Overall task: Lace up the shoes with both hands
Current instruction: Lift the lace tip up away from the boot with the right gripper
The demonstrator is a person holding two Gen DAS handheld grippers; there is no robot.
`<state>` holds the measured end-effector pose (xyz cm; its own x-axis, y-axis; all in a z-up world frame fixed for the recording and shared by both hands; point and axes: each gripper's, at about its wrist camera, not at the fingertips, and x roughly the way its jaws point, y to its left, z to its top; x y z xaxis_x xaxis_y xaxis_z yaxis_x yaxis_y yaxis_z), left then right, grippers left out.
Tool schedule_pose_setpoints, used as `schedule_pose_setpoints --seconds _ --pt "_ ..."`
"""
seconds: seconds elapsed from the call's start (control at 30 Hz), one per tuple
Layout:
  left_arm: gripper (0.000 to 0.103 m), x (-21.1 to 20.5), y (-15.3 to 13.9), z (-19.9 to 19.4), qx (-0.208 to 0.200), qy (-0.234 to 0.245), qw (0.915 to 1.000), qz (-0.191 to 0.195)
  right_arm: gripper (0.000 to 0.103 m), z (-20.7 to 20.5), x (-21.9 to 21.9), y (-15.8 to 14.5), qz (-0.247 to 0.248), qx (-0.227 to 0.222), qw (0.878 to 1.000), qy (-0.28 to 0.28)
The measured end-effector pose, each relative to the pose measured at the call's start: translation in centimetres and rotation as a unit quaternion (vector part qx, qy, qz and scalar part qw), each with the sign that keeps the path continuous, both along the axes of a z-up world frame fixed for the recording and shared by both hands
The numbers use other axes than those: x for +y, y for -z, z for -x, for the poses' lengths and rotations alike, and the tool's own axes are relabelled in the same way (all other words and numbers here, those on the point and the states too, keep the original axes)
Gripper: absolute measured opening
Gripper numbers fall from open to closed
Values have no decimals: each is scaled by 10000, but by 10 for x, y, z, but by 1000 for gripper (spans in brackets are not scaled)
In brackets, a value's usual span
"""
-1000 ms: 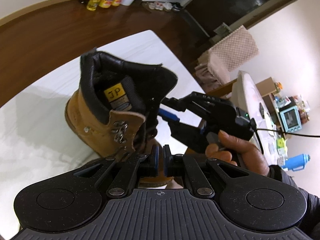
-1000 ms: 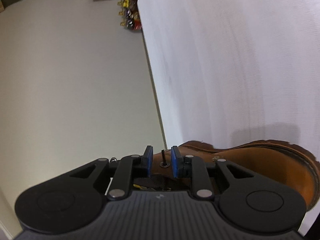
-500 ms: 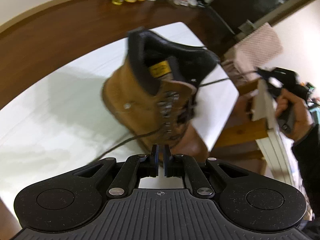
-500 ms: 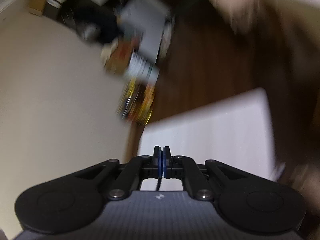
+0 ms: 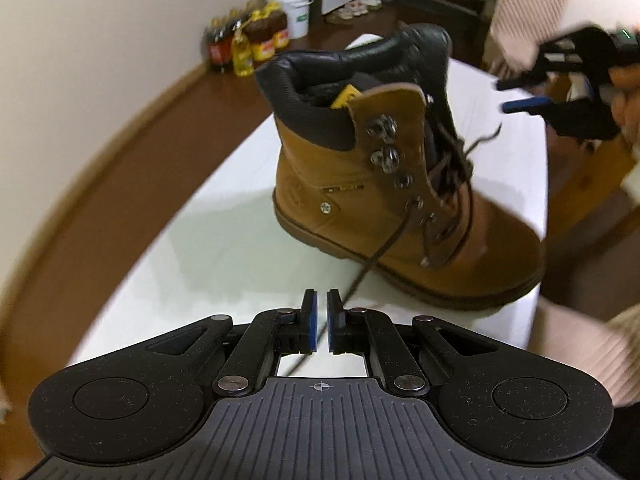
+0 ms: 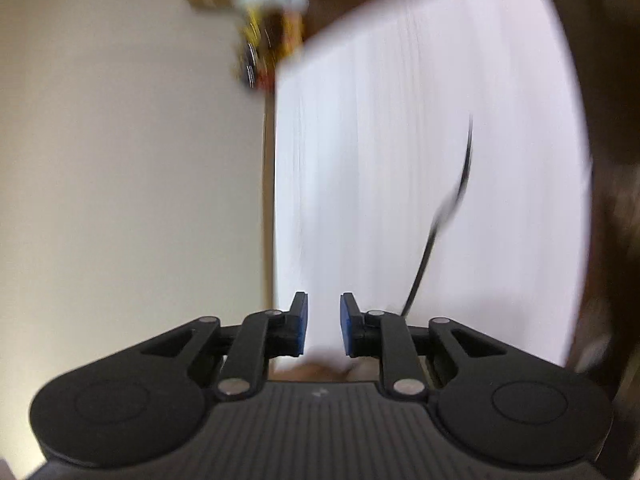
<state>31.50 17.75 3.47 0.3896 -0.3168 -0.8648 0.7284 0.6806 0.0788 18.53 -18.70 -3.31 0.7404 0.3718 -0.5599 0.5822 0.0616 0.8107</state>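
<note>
White table (image 5: 208,240), boot (image 5: 400,184) only in left view, left gripper (image 5: 321,324) nearly closed, empty, right gripper (image 6: 323,326) open, empty.

1. Our right gripper (image 6: 322,326), pinched shut half a second ago, now has its pads apart with nothing between them.
2. Our left gripper (image 5: 321,326) shows a slightly wider gap than before.
3. The boot (image 5: 400,184) no longer tips; it now sits on its sole on the white table (image 5: 224,248).
4. The lace (image 5: 384,248) now trails from the eyelets beside our left pads.
</note>
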Motion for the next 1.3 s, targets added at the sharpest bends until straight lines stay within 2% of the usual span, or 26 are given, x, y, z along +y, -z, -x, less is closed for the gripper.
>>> schedule_pose_setpoints --seconds 0.1,0.17,0.27,0.4,0.5,0.53,0.57,0.7,0.8,0.9,1.0,1.17,1.3 --pt "6 -1 2 2 -73 28 10000 -30 23 -12 25 26 -1043 166 9944 25" --pt "7 -2 2 4 -91 12 10000 -25 23 -16 34 34 -1456 172 9891 131" --pt "7 -1 5 5 -135 -5 9999 28 24 -23 42 37 -1776 142 9837 239" --pt "7 -2 9 8 -242 80 9997 47 23 -29 41 38 -1893 286 9808 374" --pt "7 -5 14 10 -353 276 9990 53 22 -42 35 35 -1789 278 9832 242" --pt "7 -6 15 11 -372 321 9988 57 17 -44 31 37 -1753 256 9840 194" --pt "7 -7 16 11 -405 395 9984 76 4 -45 28 35 -1672 199 9856 163" --pt "7 -12 19 14 -560 768 9954 139 3 -39 11 21 -1243 -90 9919 241" --pt "8 -16 21 14 -697 1032 9922 113 3 -35 -14 9 -991 -310 9930 557" --pt "8 -19 27 13 -728 1207 9900 90 3 -22 -46 -13 -522 -534 9913 1083" --pt "9 -21 30 14 -798 1389 9871 46 3 -14 -64 -29 -157 -541 9906 1247" --pt "9 -25 35 18 -938 1602 9826 42 3 3 -64 -27 -116 -417 9917 1211" --pt "10 -29 39 24 -1057 1915 9758 44 3 18 -62 -23 -122 -312 9926 1168"
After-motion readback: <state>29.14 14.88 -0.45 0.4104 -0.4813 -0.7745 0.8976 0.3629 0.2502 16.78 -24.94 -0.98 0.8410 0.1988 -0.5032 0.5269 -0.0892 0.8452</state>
